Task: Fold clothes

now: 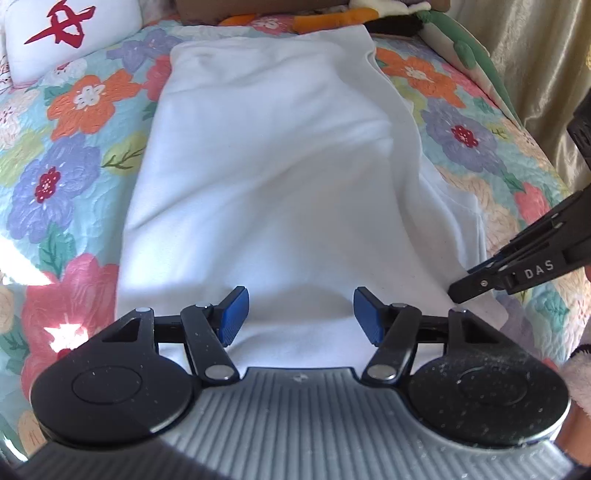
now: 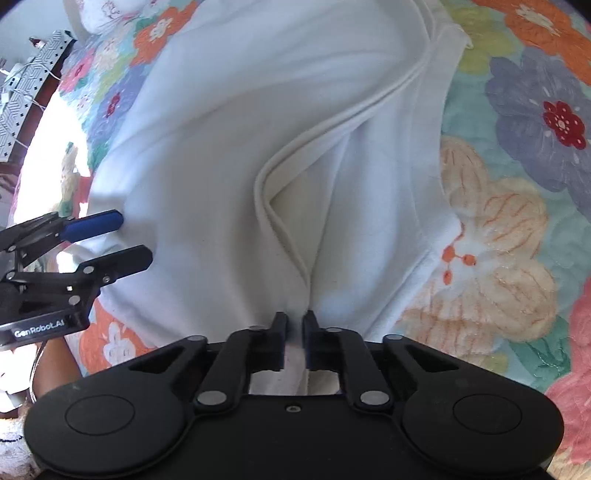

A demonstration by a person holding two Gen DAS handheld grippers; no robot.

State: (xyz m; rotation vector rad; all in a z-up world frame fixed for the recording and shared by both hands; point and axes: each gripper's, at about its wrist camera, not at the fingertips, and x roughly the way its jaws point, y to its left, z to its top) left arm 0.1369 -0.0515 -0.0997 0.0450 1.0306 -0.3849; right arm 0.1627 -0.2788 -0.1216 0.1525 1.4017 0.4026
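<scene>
While the left wrist view looks along the bed, the white garment (image 1: pixel 273 177) lies lengthwise on the floral quilt (image 1: pixel 74 155), folded into a long panel with its far end near a row of plush toys (image 1: pixel 332 16) at the head of the bed. Left hand-held gripper (image 1: pixel 299 314): jaws spread wide, blue pads (image 1: pixel 232 317) apart above the near hem, nothing between them. Right hand-held gripper (image 1: pixel 480 278) enters from the right edge, its fingers drawn together at the garment's near right border. A white pillow with a red mark (image 1: pixel 62 33) sits at upper left; a gold curtain (image 1: pixel 535 66) hangs at right. Right wrist view: the right hand-held gripper (image 2: pixel 294 332) is closed on a pinch of the white garment (image 2: pixel 229 140), with cloth visible between the fingers and a ridged fold (image 2: pixel 288 206) running up from the grip toward a stitched hem edge. Garment covers the centre of the frame, resting on the floral quilt (image 2: pixel 517 177). Left hand-held gripper (image 2: pixel 122 240) appears at the left edge, fingers parted, one above and one below the garment's edge; whether either pad touches the cloth I cannot tell. A white power strip (image 2: pixel 33 77) lies at far upper left, off the bed.
</scene>
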